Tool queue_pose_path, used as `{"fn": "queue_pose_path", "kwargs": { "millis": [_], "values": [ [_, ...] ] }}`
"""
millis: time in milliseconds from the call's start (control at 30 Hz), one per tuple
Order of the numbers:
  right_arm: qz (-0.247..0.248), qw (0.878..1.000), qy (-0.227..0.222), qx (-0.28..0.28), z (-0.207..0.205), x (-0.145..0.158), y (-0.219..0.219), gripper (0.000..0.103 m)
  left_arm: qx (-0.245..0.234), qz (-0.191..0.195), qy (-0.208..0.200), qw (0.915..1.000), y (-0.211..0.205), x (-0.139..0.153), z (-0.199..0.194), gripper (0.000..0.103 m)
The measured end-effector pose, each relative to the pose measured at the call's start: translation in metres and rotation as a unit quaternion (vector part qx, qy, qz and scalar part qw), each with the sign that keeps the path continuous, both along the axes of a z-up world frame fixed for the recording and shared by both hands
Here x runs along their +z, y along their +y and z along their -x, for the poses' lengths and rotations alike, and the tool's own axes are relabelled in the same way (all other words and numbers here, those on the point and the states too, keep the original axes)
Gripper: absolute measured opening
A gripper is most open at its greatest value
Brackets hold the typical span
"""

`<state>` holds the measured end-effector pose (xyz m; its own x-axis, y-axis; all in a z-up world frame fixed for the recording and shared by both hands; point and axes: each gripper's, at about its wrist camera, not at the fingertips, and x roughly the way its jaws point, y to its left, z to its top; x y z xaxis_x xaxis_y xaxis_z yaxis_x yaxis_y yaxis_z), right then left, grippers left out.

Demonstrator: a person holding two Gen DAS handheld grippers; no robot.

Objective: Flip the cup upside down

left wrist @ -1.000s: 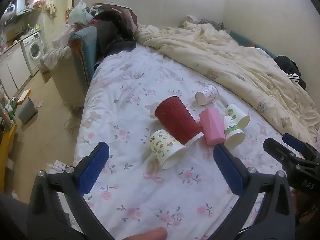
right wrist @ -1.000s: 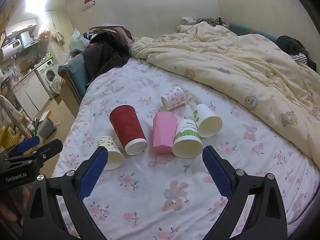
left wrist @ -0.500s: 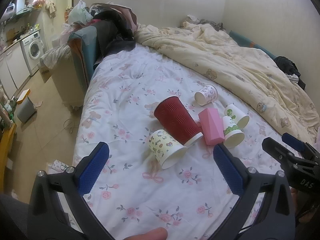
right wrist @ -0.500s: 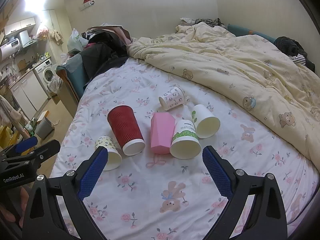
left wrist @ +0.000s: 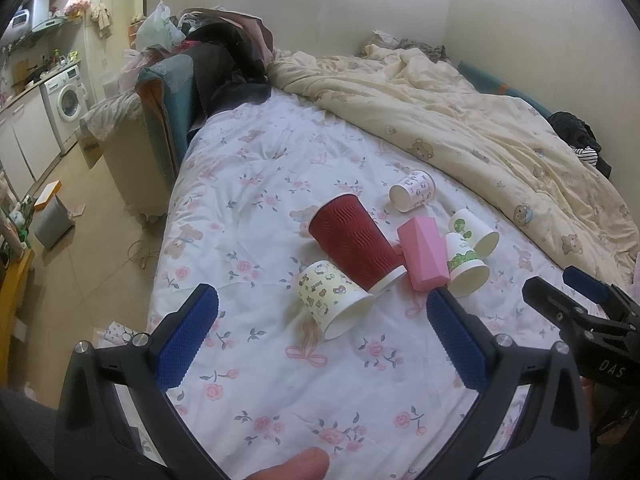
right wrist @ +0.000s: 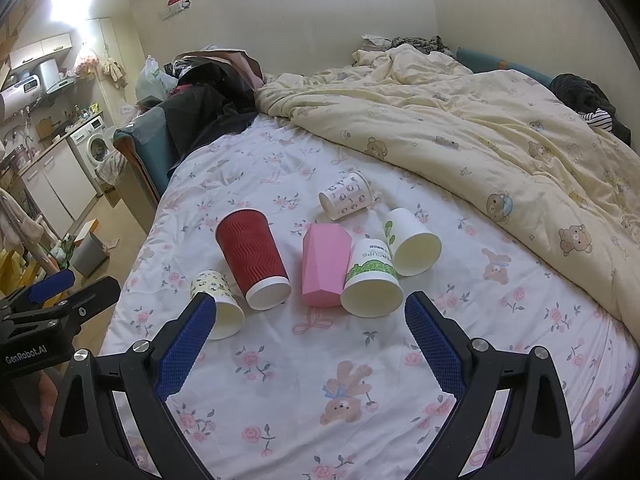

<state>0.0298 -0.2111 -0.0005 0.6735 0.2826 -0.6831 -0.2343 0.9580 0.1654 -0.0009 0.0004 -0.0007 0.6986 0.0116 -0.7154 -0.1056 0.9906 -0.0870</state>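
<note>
Since a second ago nothing has shifted: both my left gripper (left wrist: pixel 320 316) and right gripper (right wrist: pixel 310 320) stay wide, empty. Small yellow patterned paper cup (left wrist: pixel 332 298) lies sideways just ahead, beside tall red ribbed cup (left wrist: pixel 354 240). Flip not begun.

My left wrist camera looks from the bed's foot, left of the red ribbed cup (left wrist: pixel 354 246), toward the far wall. My right one faces likewise from right of that cup (right wrist: pixel 253 257). Both share the cups and yellow duvet (right wrist: pixel 480 128).
</note>
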Motion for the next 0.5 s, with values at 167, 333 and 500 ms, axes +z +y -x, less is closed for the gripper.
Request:
{"fn": "queue_pose_path", "kwargs": {
  "millis": [167, 333, 500],
  "values": [
    [0.002, 1.0, 0.004, 0.003, -0.0002, -0.0015, 0.0026, 0.098, 0.002, -0.003, -0.002, 1.0, -0.0002, 0.0004, 0.0005, 0.103],
    [0.002, 1.0, 0.003, 0.004, -0.0002, -0.0015, 0.0031, 0.098, -0.002, -0.006, -0.005, 1.0, -0.0001, 0.0022, 0.0001, 0.103],
    [0.003, 1.0, 0.003, 0.004, 0.0003, -0.0015, 0.0033, 0.098, -0.001, -0.006, -0.005, 1.0, -0.0007, 0.0028, 0.0007, 0.103]
  ]
}}
